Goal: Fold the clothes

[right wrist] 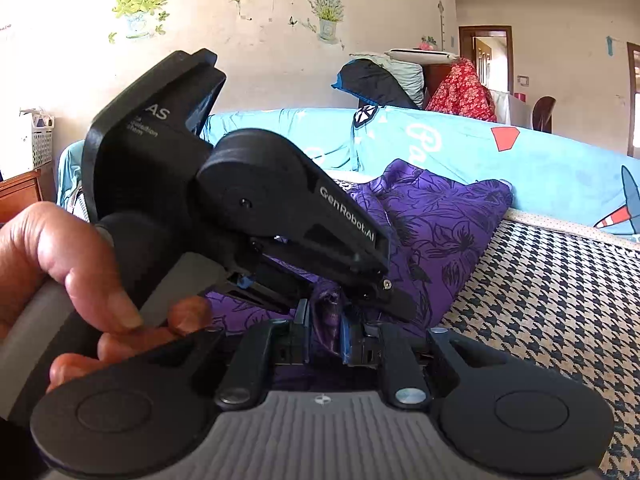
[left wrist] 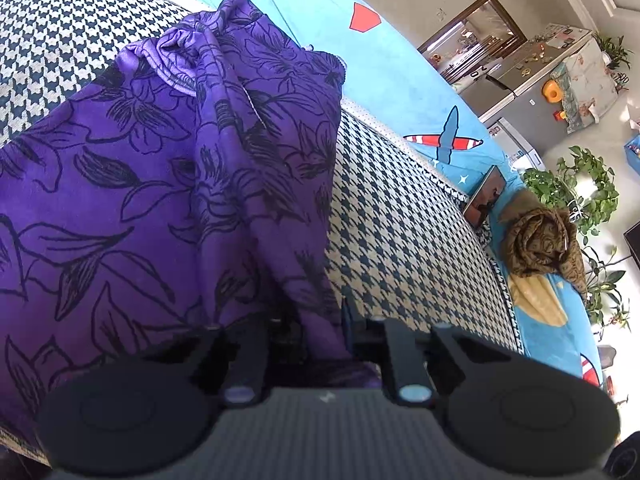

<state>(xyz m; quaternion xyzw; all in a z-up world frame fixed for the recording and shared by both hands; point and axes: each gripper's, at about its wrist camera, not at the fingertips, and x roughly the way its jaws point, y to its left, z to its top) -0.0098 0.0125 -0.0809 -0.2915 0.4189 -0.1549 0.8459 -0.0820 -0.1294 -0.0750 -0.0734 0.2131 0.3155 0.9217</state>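
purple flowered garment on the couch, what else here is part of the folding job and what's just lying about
Part of the job:
purple flowered garment
left gripper, shut on its edge
right gripper, shut on a bunch of it
houndstooth cover it lies on

Lying about:
brown crumpled cloth
tablet
potted plants
red floral cloth

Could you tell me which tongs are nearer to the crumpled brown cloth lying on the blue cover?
Left. The left tongs, shut on the purple garment, have the brown cloth ahead to their right; the right tongs, gripping the same garment, show no brown cloth.
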